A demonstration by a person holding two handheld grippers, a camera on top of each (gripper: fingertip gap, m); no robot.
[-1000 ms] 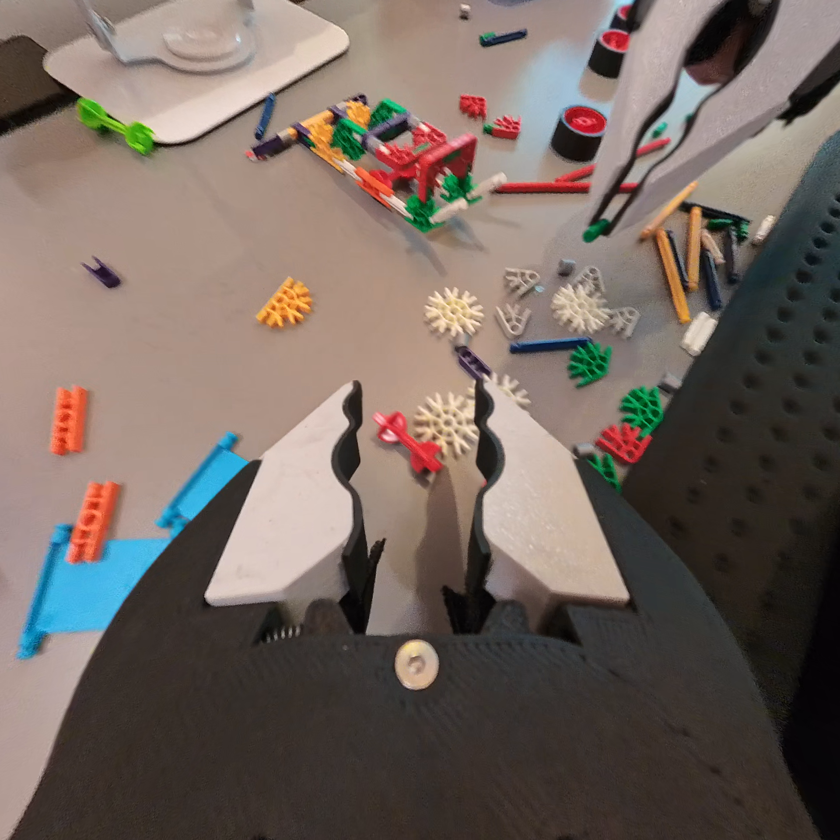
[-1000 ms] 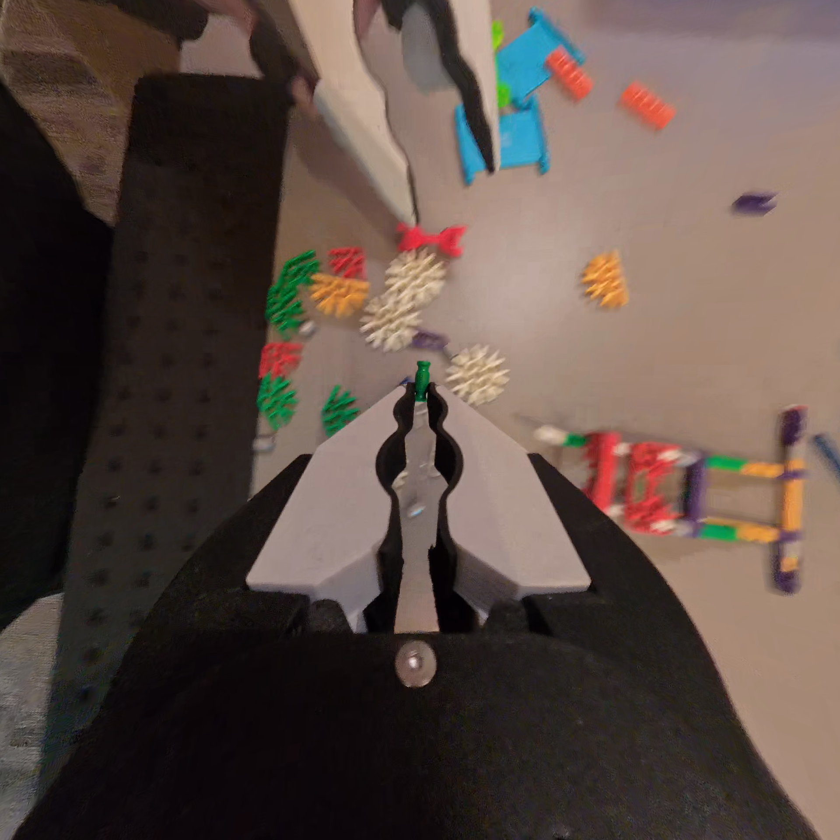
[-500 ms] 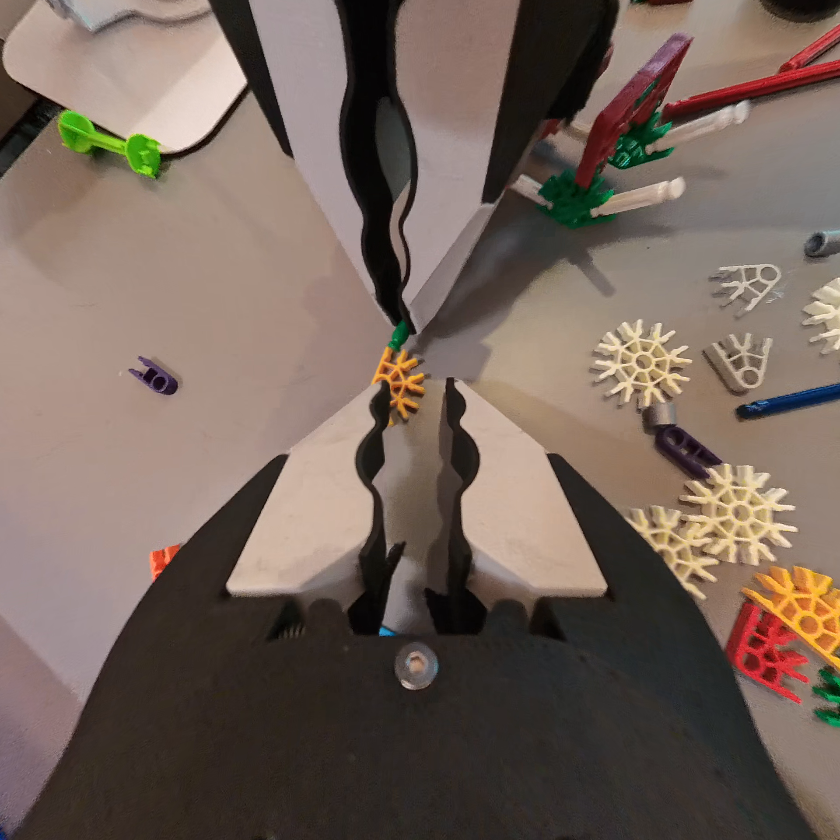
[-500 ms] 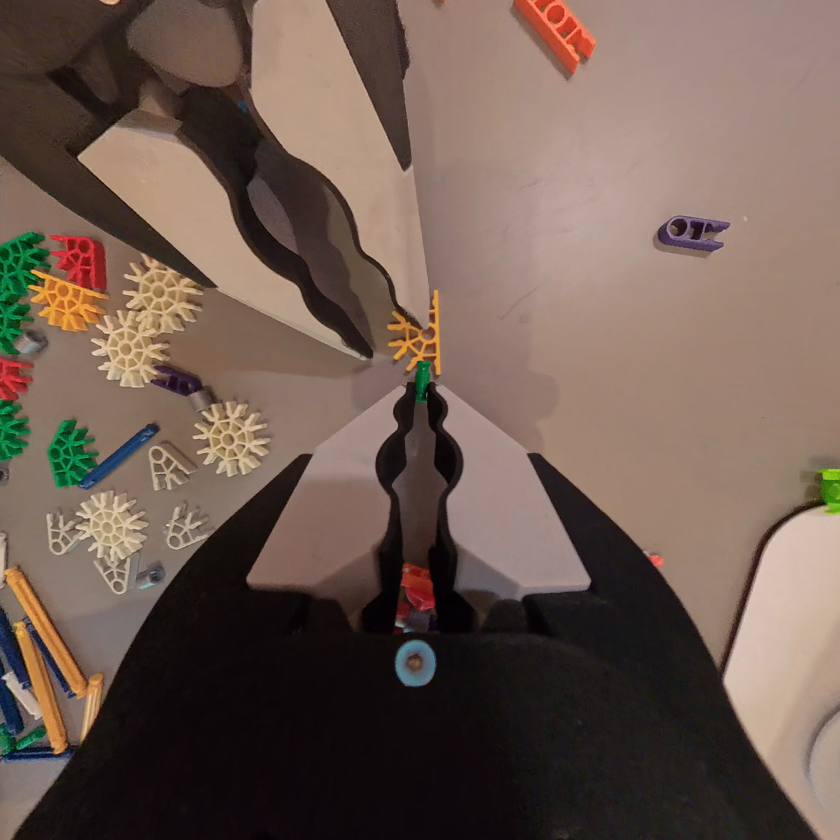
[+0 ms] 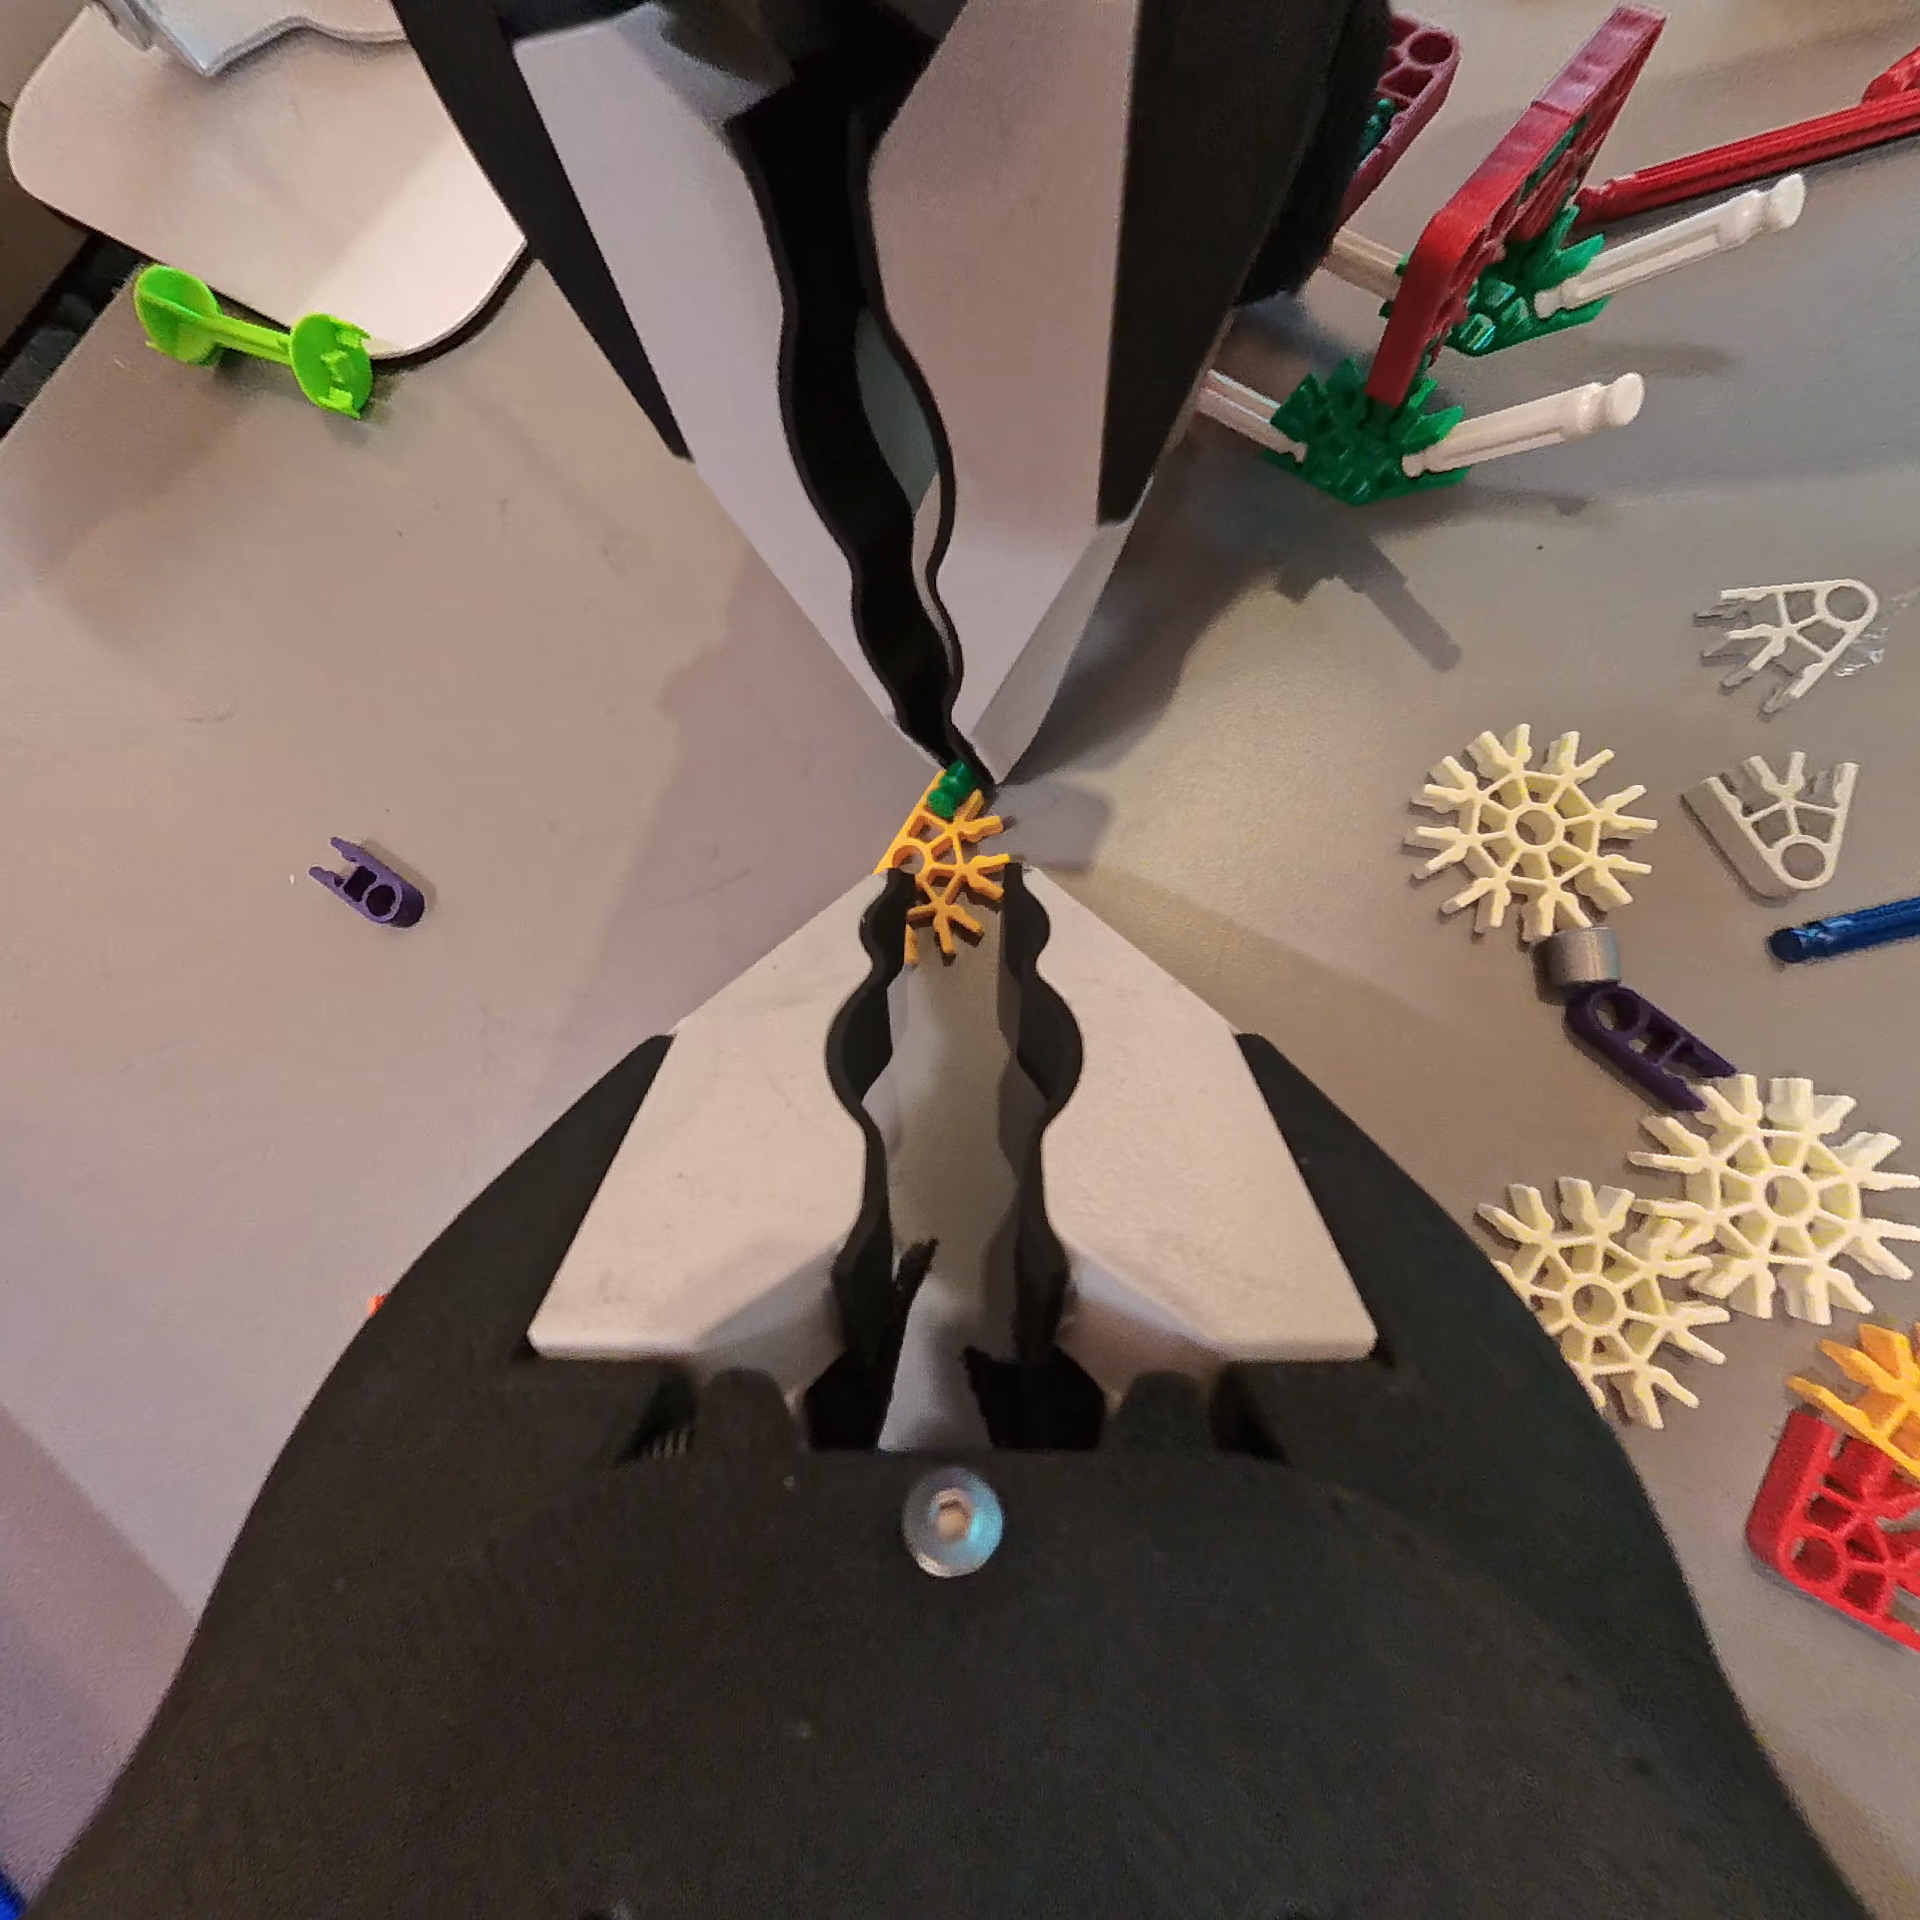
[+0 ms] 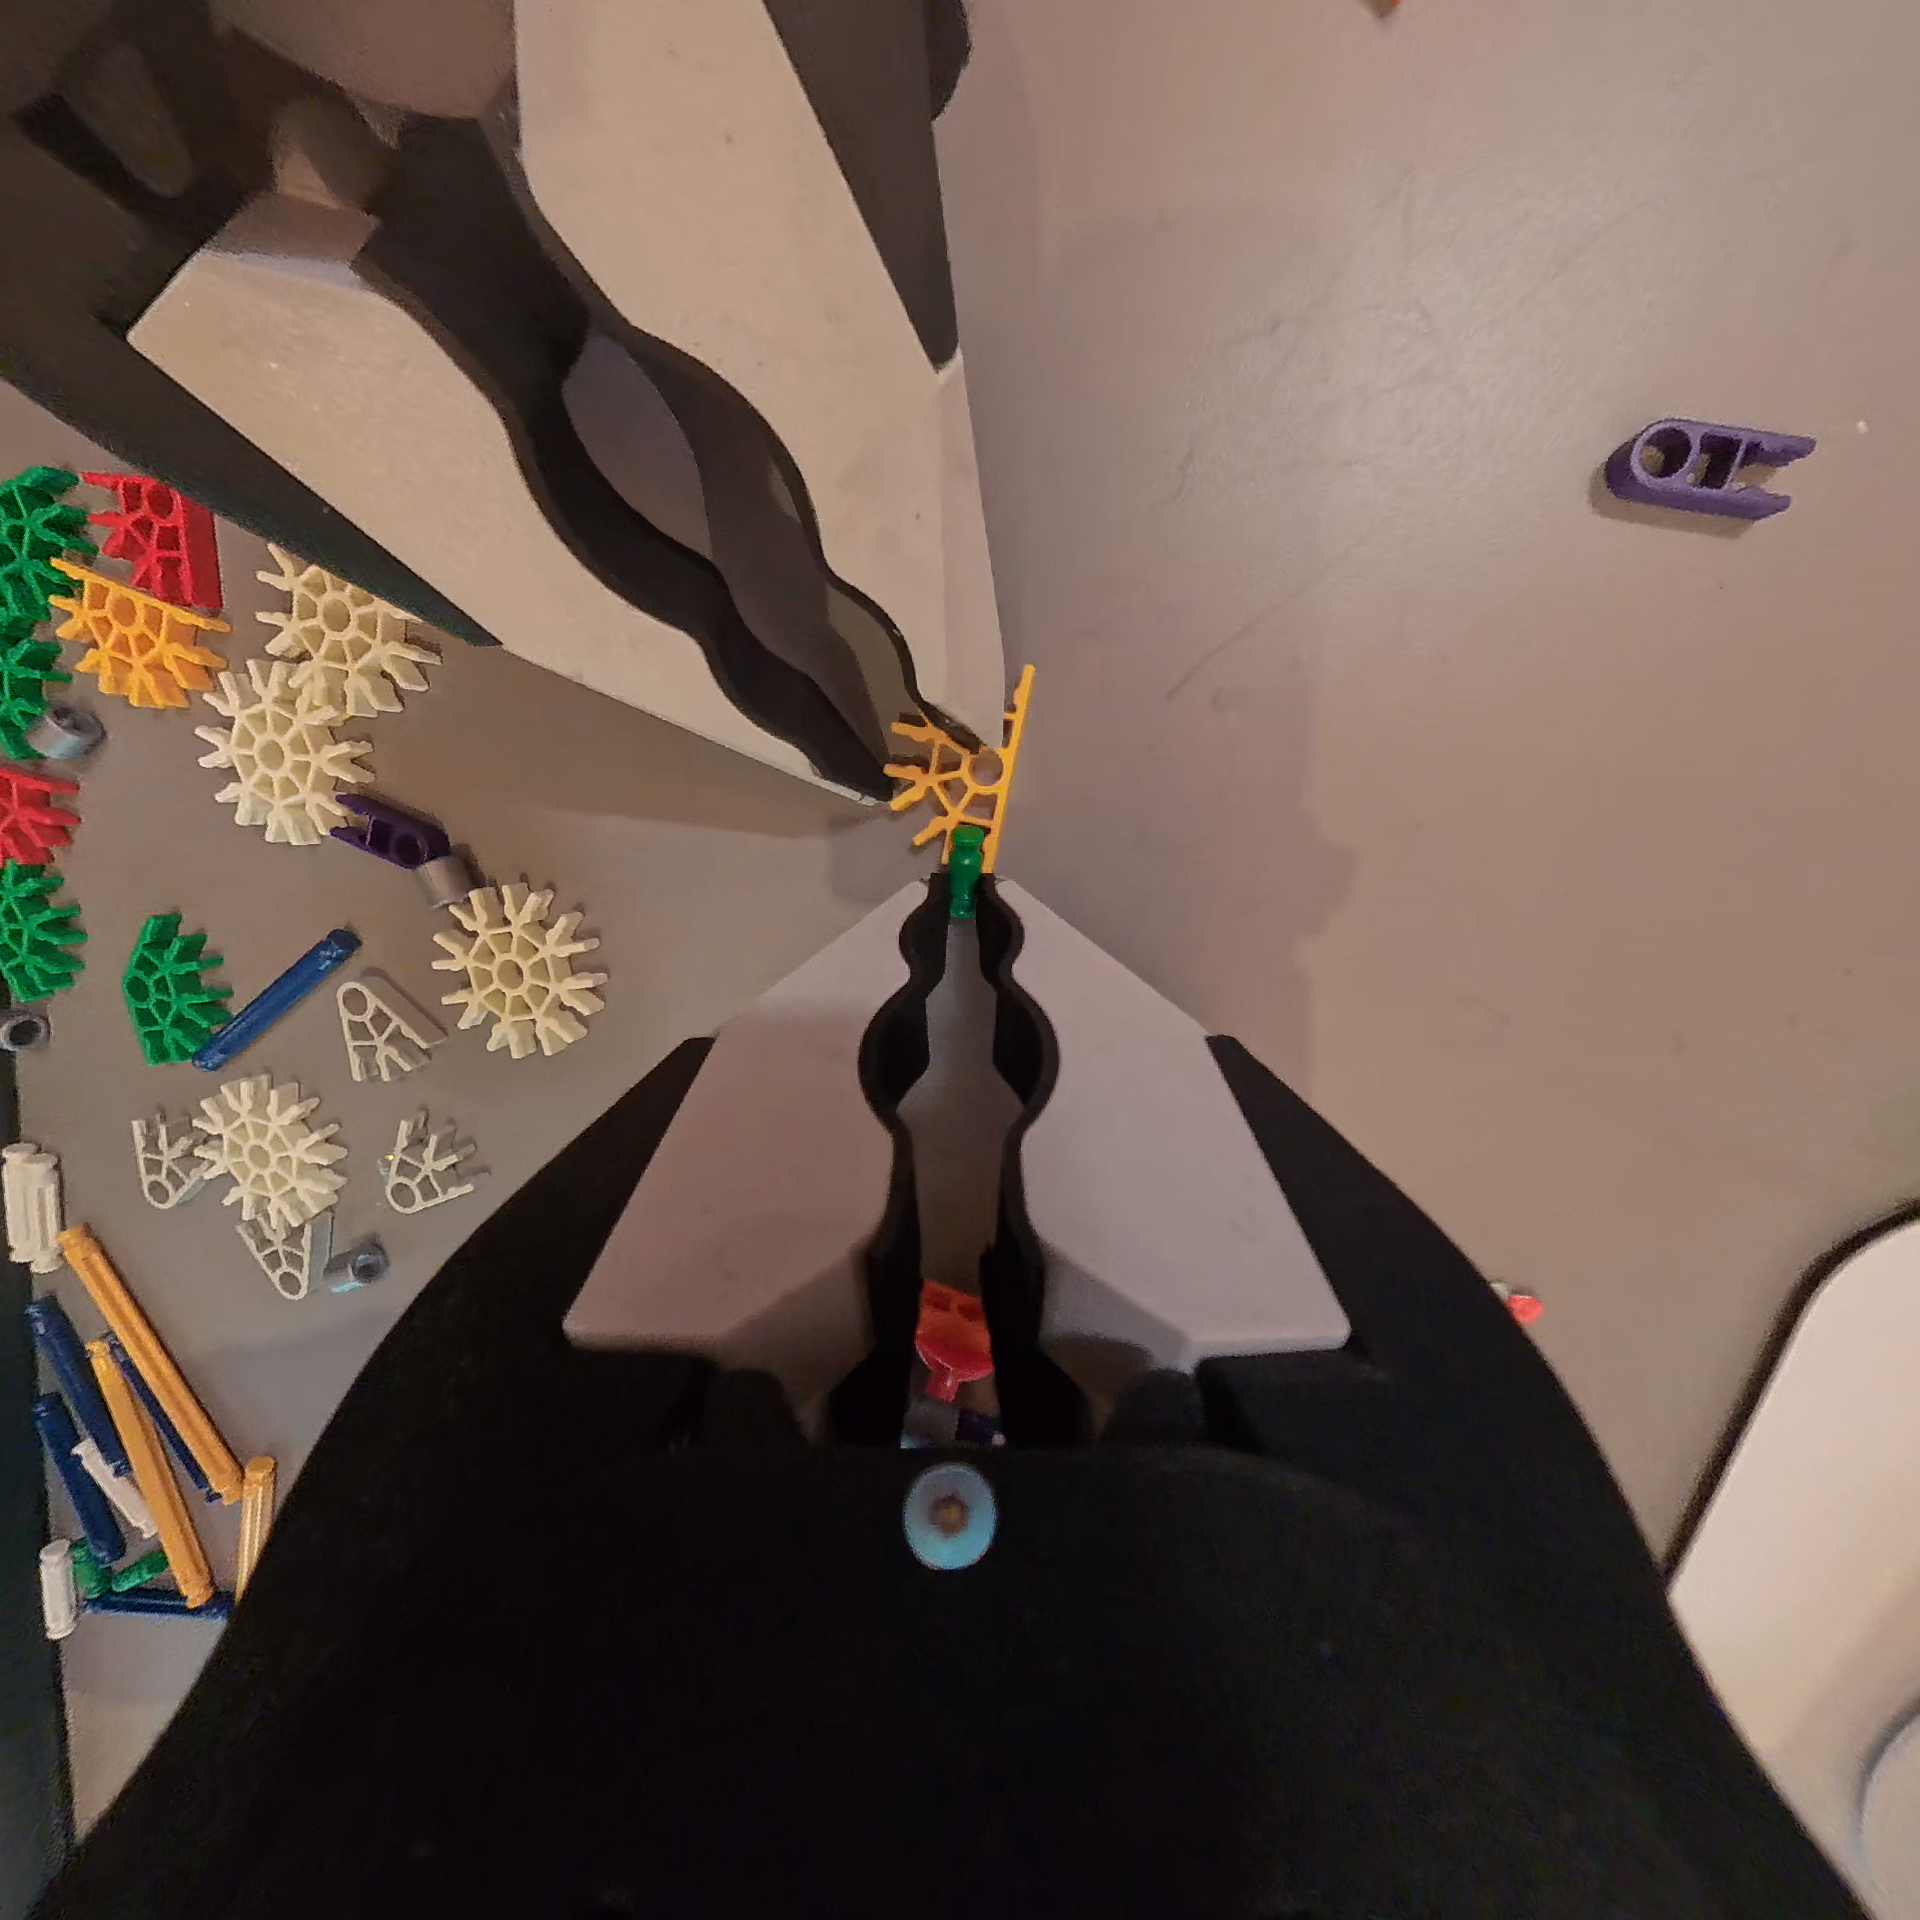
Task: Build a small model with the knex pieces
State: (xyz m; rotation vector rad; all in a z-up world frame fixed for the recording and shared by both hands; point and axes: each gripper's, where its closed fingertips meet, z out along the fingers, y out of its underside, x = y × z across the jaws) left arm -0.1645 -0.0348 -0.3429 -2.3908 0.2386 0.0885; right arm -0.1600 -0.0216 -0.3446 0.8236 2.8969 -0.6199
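Note:
My left gripper (image 5: 951, 883) is shut on a yellow half-circle connector (image 5: 940, 868), pinching it at the fingertips just above the grey table. My right gripper (image 6: 961, 883) is shut on a short green rod (image 6: 964, 868) that sticks out of its tips. The two grippers meet tip to tip. The rod's end touches a slot of the yellow connector (image 6: 961, 774). The right gripper (image 5: 951, 764) comes in from the top of the left wrist view, and the left gripper (image 6: 899, 769) from the upper left of the right wrist view.
Cream snowflake connectors (image 5: 1527, 831) and grey, red and green connectors lie to the right. A built frame of red panel, green connectors and white rods (image 5: 1455, 301) stands at the back right. There are also a purple clip (image 5: 369, 888), a lime piece (image 5: 249, 338), a white base plate (image 5: 260, 187) and loose rods (image 6: 145, 1392). Only a small space, under 4 cm, lies between the two pairs of fingers.
Both grippers have come together over the yellow connector. My left gripper has narrowed onto it. The green rod's tip has moved from just short of the connector into contact with it.

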